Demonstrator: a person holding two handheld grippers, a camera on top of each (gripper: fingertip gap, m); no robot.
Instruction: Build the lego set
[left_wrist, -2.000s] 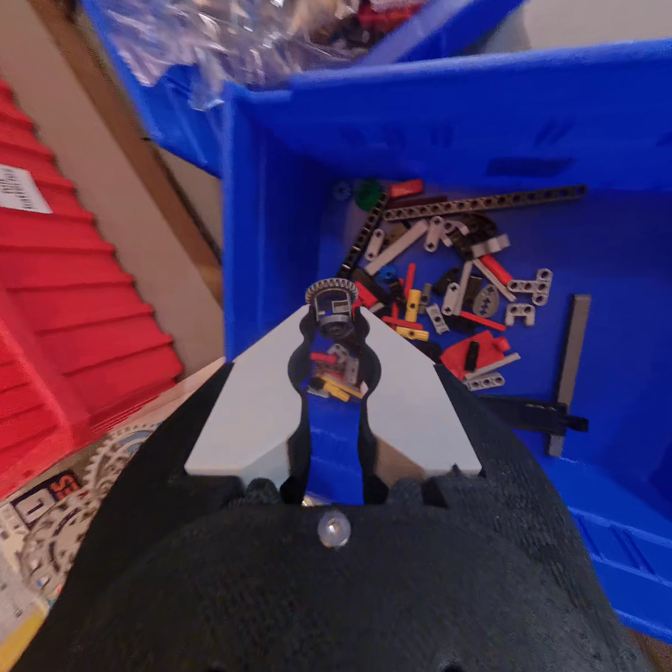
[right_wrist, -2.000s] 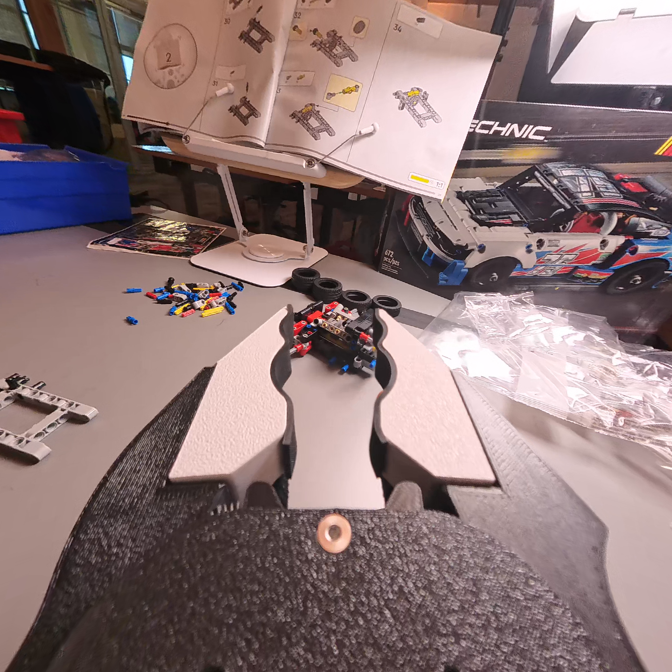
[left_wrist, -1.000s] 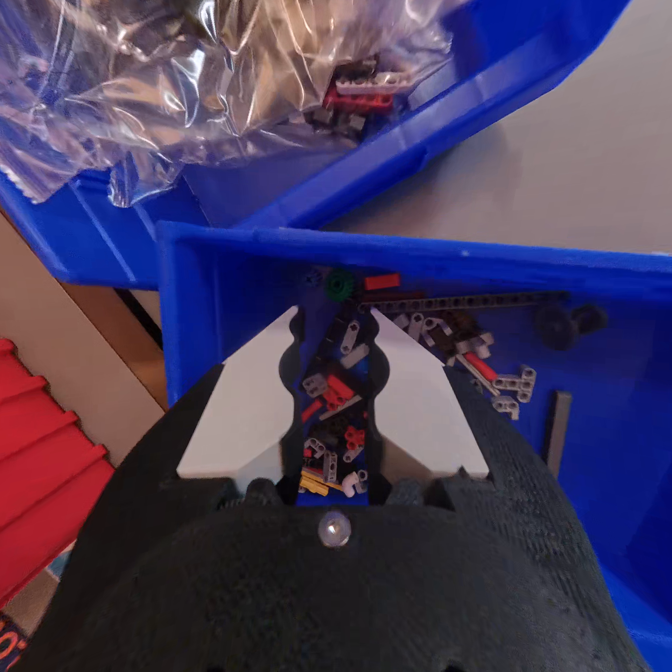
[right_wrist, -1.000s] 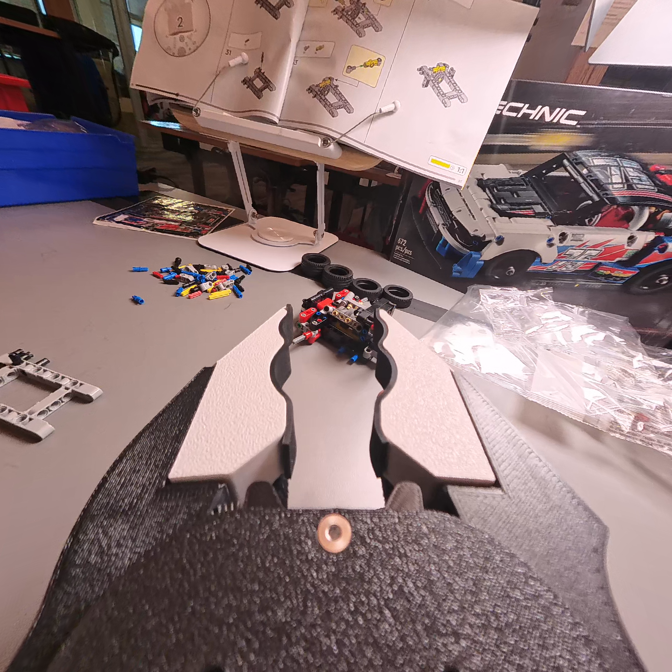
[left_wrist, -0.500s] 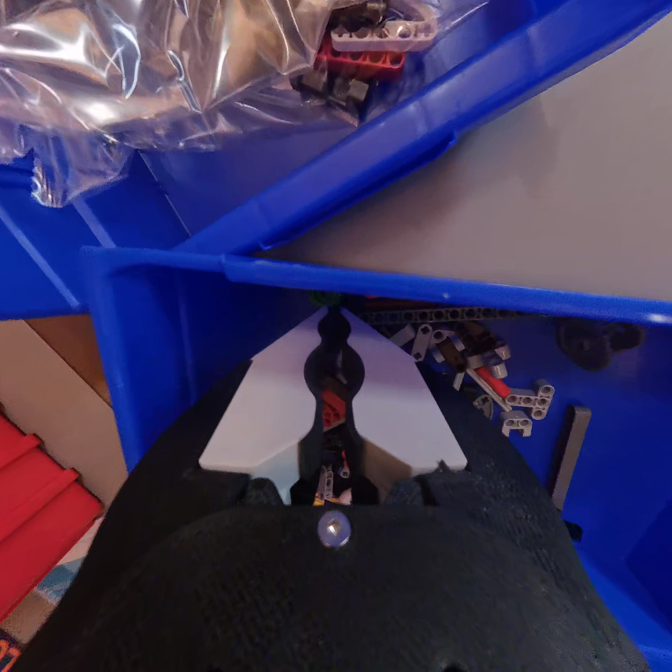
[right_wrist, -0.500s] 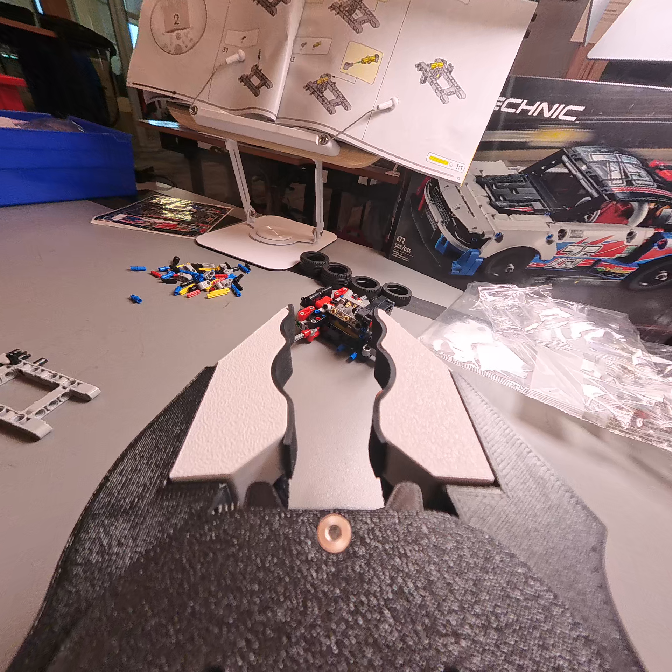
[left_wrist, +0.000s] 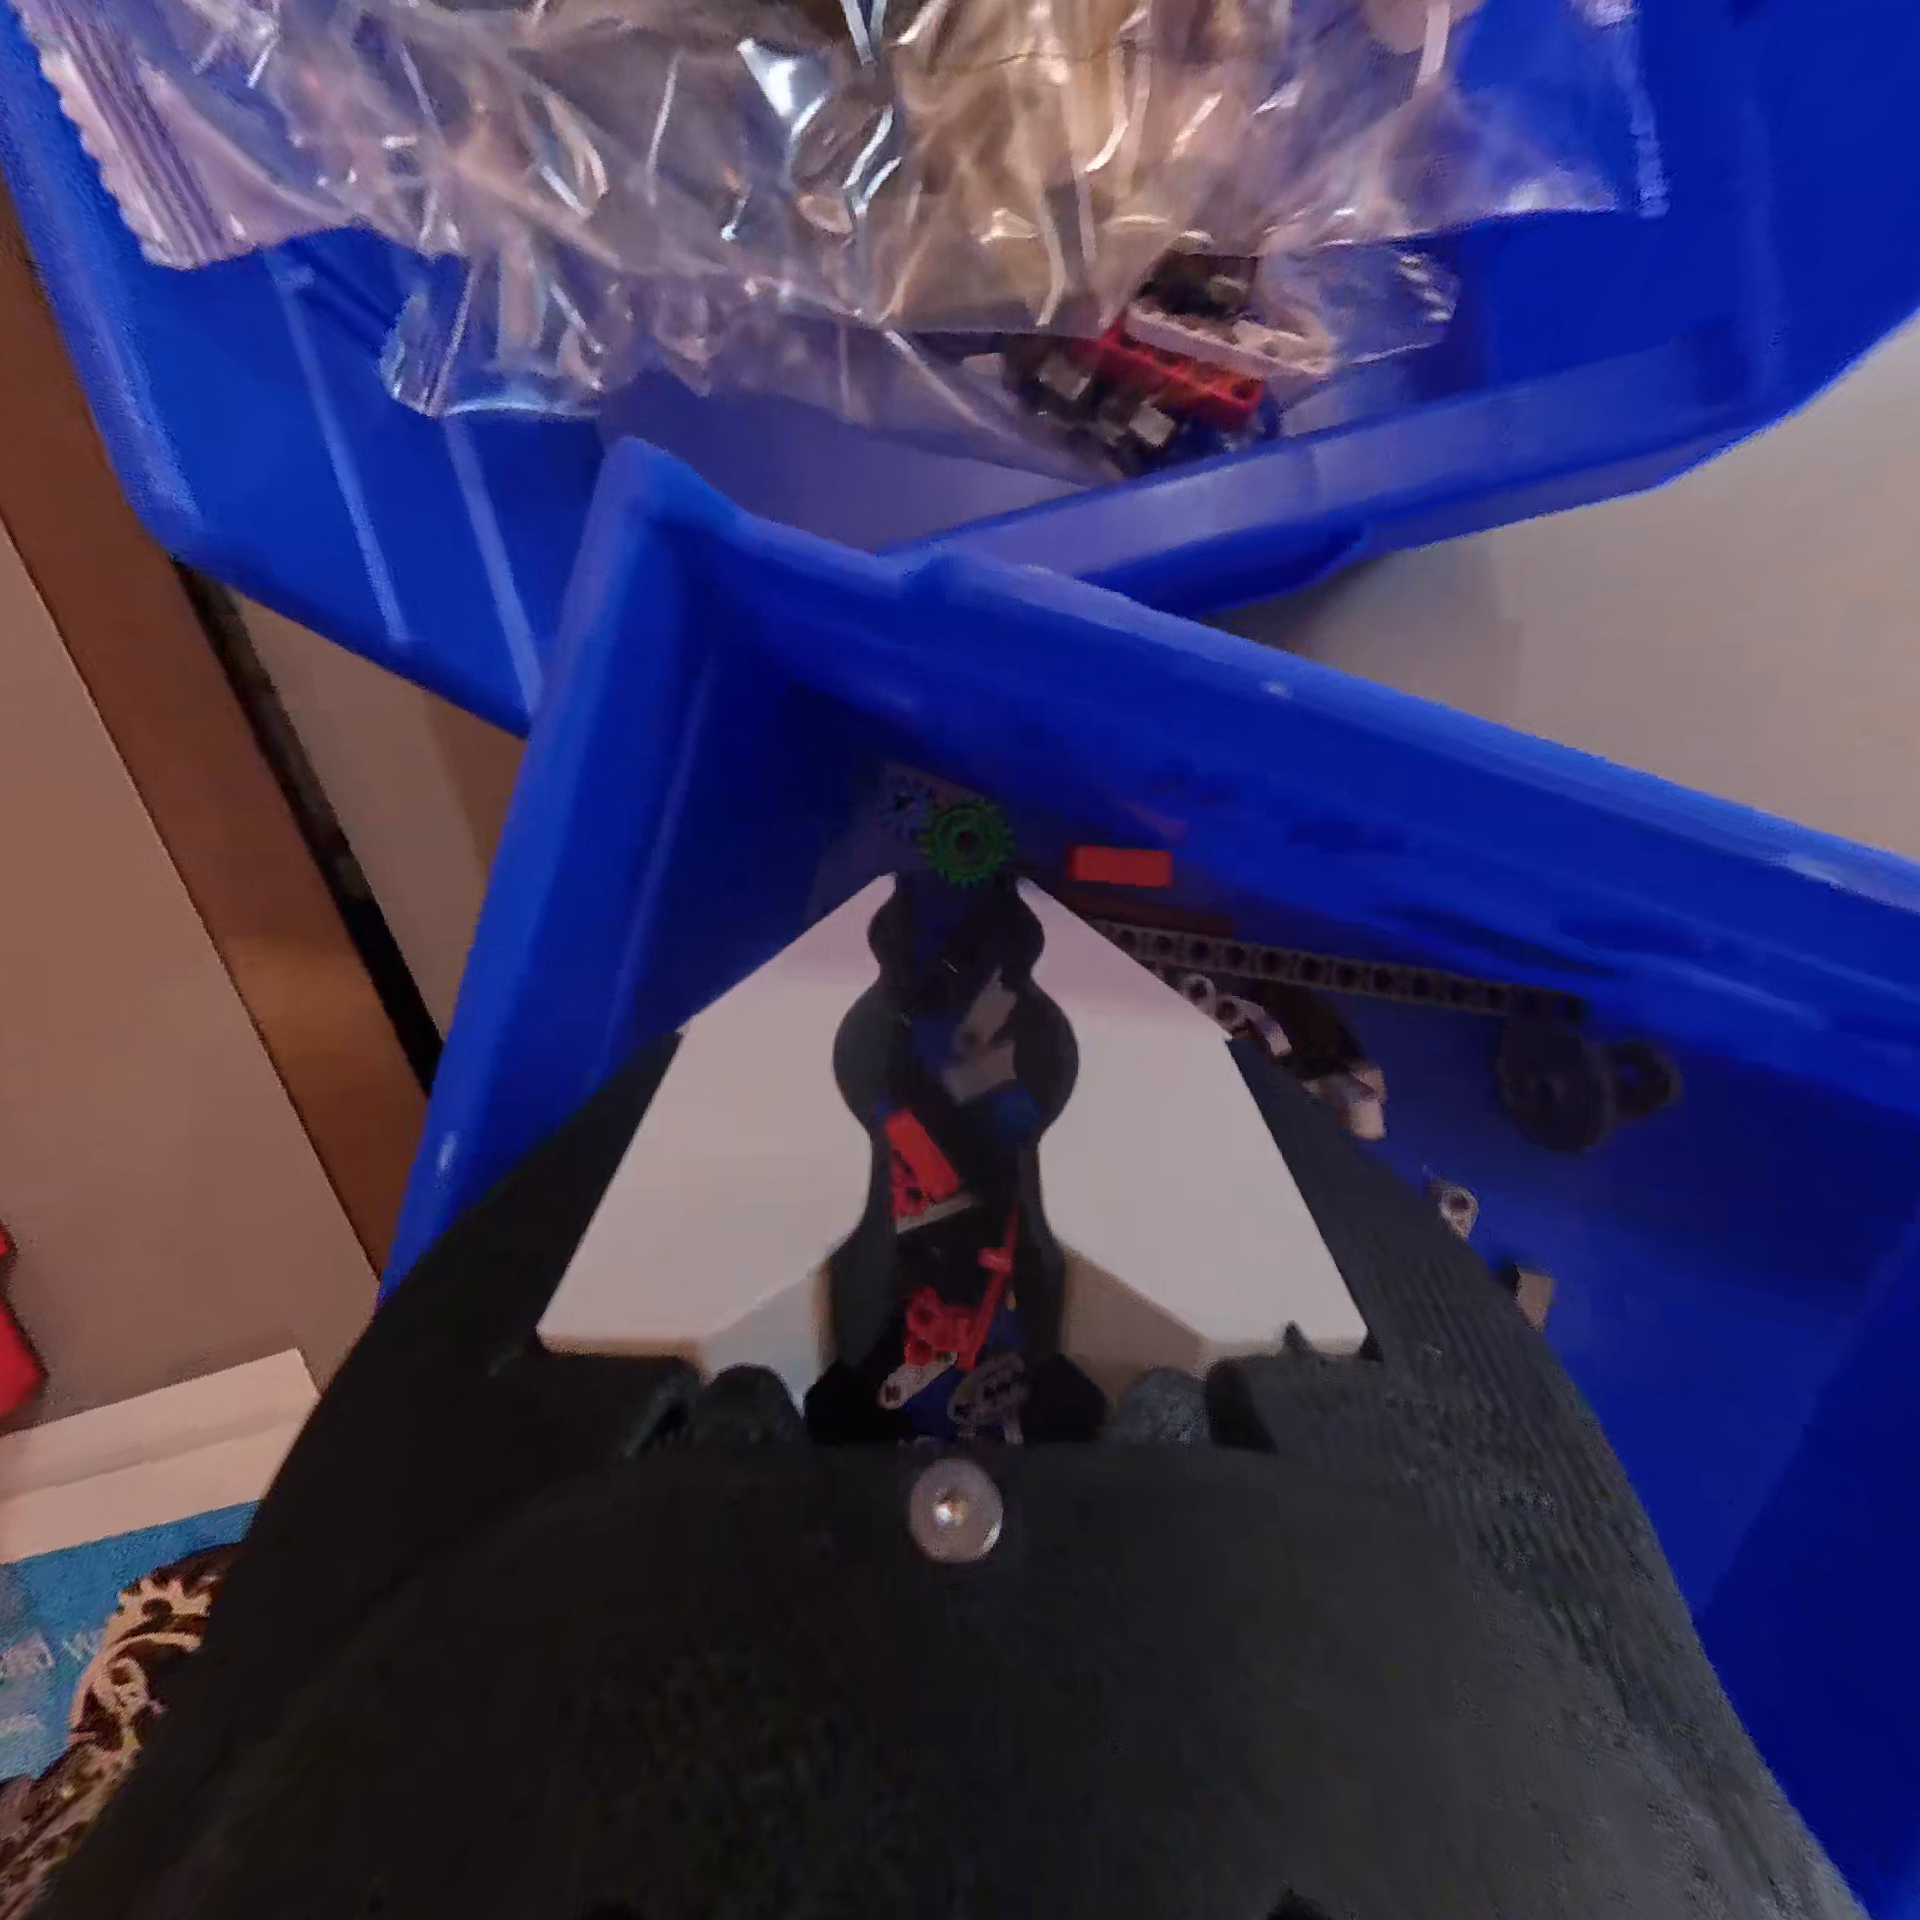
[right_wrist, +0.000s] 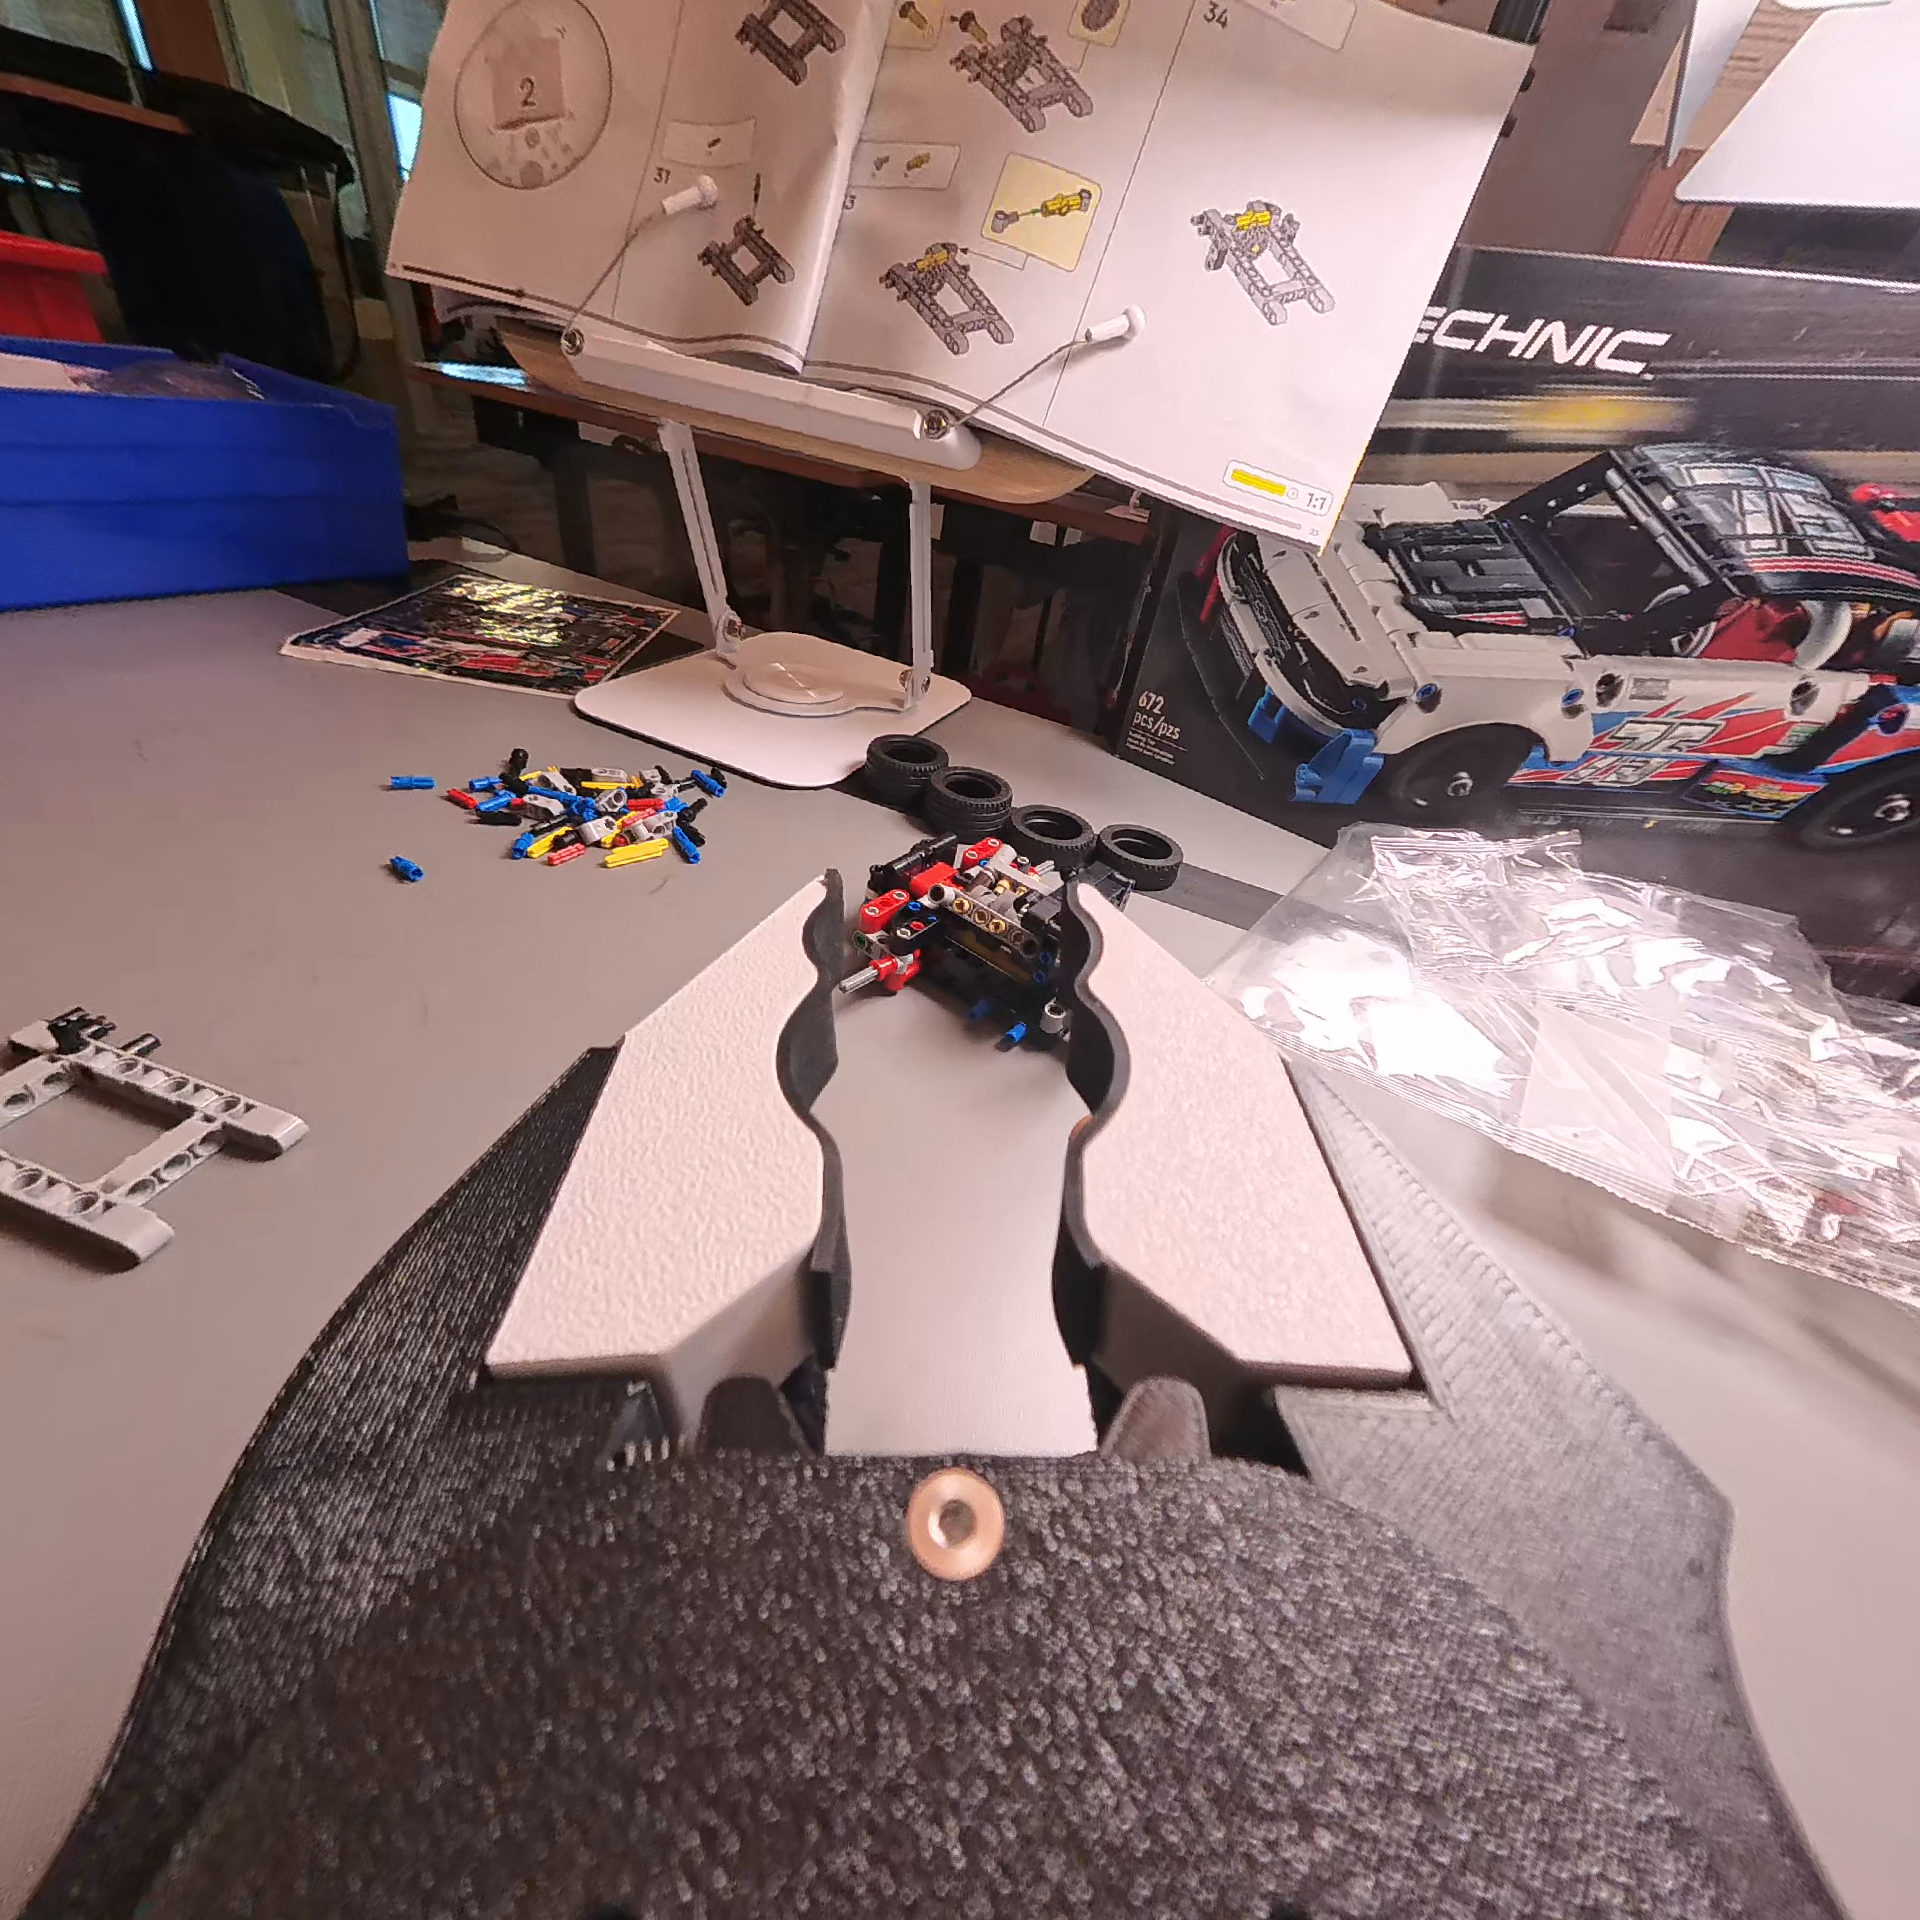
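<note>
A grey table (right_wrist: 260, 966) carries everything. Near left lies a grey lego frame (right_wrist: 114, 1143); farther off is a scatter of small coloured pins (right_wrist: 592, 805). At centre sits a partly built lego assembly (right_wrist: 966, 925) with four black tyres (right_wrist: 1023, 821) just behind. The white book stand (right_wrist: 790, 717) and sticker sheet (right_wrist: 488, 634) lie far, clear bags (right_wrist: 1579, 1039) right, a blue bin (right_wrist: 187, 499) far left.

L: bin wall (left_wrist: 1195, 717) blocks fwd | R: bare tabletop (right_wrist: 312, 987) ahead (bags (right_wrist: 1579, 1039) crowd rt)
</note>
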